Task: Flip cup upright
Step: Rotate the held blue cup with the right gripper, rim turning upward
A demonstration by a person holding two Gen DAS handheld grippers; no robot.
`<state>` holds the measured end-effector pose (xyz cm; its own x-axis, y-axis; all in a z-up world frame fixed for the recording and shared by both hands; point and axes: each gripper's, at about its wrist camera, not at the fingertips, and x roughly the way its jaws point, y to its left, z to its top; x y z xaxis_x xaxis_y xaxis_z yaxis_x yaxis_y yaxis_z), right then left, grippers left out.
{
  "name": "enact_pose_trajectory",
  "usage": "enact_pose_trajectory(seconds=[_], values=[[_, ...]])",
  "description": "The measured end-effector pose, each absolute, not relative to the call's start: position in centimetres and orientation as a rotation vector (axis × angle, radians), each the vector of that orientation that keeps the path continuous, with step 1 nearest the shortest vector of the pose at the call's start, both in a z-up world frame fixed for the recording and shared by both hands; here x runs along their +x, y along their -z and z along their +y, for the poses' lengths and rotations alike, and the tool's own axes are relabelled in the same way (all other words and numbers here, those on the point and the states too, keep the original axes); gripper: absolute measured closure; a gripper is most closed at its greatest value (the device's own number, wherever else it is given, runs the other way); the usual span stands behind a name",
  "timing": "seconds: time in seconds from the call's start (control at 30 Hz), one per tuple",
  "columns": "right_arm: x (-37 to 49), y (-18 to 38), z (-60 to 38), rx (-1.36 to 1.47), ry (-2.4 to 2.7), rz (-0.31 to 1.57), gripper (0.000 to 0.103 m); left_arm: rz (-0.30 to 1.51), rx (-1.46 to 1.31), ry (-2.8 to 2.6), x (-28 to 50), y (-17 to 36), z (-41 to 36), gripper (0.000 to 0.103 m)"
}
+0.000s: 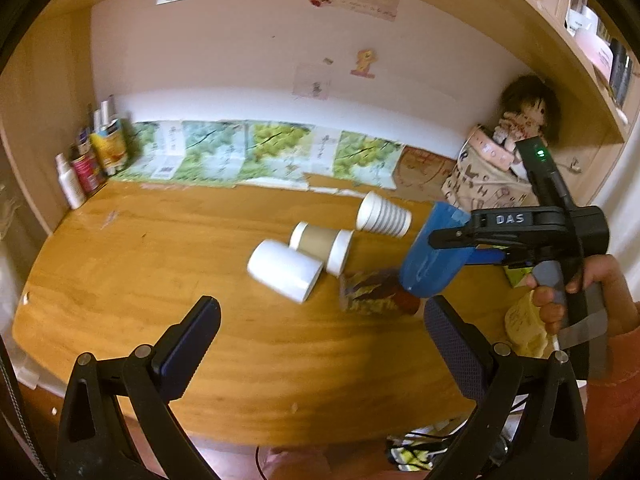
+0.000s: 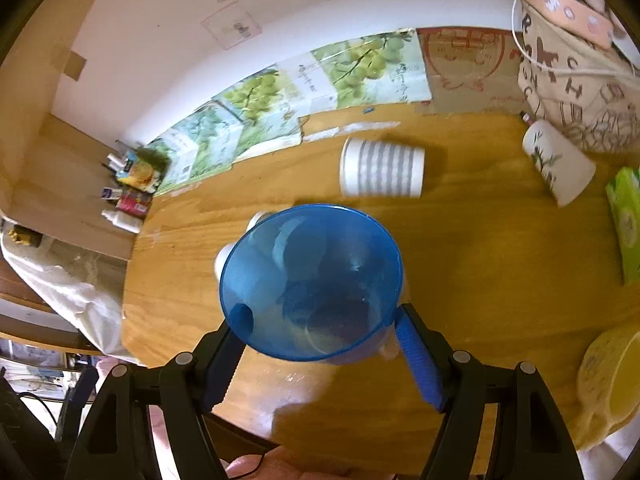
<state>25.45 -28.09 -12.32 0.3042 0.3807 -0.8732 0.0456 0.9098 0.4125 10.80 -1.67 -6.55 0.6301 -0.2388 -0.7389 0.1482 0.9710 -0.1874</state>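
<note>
My right gripper [image 2: 316, 328] is shut on a translucent blue plastic cup [image 2: 312, 280] and holds it above the wooden table [image 2: 480, 264], its open mouth facing the camera. In the left wrist view the same blue cup [image 1: 430, 256] hangs tilted in the air at the right, held by the right gripper [image 1: 452, 240]. My left gripper [image 1: 320, 320] is open and empty, low over the table's near side. Several paper cups lie on their sides: a plain white one [image 1: 284, 270], a brown-banded one [image 1: 322, 246], a grey-striped one [image 1: 384, 216] [image 2: 382, 168] and a patterned one [image 1: 374, 292].
A white cup with a leaf print [image 2: 560, 164] lies near a printed fabric bag [image 2: 576, 80] at the back right. A yellow mug [image 2: 612, 384] stands at the right edge. Bottles and cans [image 1: 92, 160] crowd the back left corner. A doll [image 1: 524, 112] sits on the bag.
</note>
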Motion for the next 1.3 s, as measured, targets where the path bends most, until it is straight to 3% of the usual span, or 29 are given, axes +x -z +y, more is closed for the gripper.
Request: enact_pose_trajectory(seconds=[0.5, 1.3], values=[[19.5, 13.2, -23.8, 0.455, -0.332, 1.25, 0.028, 0.915, -0.067, 0.089, 5.6, 7.6, 2.2, 0.002], [17.6, 22.0, -17.6, 0.579, -0.466, 1.509, 0.028, 1.013, 0.01, 0.05, 6.7, 11.5, 3.5, 0.002]])
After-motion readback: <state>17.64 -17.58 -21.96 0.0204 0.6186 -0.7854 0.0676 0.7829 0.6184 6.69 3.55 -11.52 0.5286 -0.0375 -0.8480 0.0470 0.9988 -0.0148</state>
